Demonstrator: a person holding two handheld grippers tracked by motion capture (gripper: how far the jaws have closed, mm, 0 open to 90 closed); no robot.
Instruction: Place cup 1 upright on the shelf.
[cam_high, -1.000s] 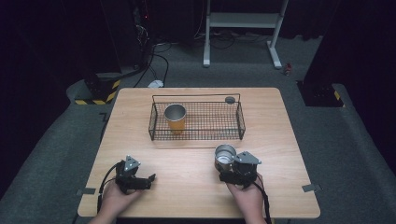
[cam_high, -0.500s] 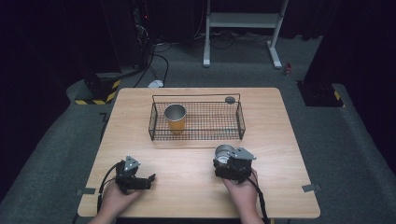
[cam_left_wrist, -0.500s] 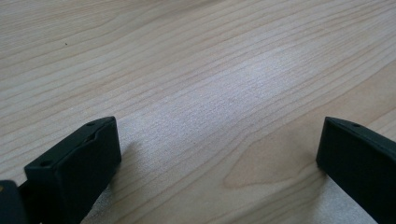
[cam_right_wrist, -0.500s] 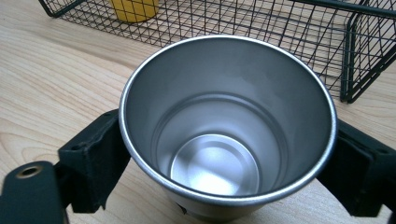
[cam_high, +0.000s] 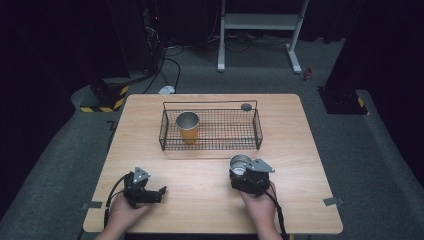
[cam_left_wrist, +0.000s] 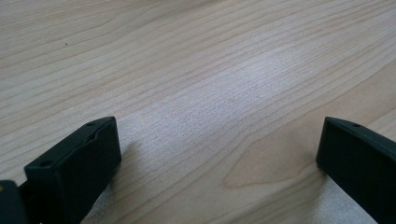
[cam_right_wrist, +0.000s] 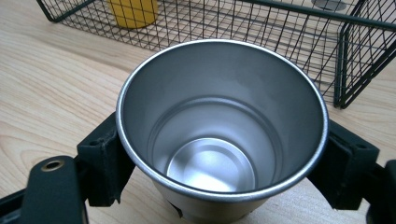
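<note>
While the left hand-held gripper (cam_high: 161, 190) rests near the front-left edge of the wooden surface (cam_high: 210, 200), its jaws stand spread wide with only bare wood between them. To its right, the right hand-held gripper (cam_right_wrist: 219, 154) pinches a steel cup (cam_right_wrist: 219, 126) upright, just in front of the wire basket (cam_high: 257, 131) holding a yellow cup (cam_high: 188, 126).
</note>
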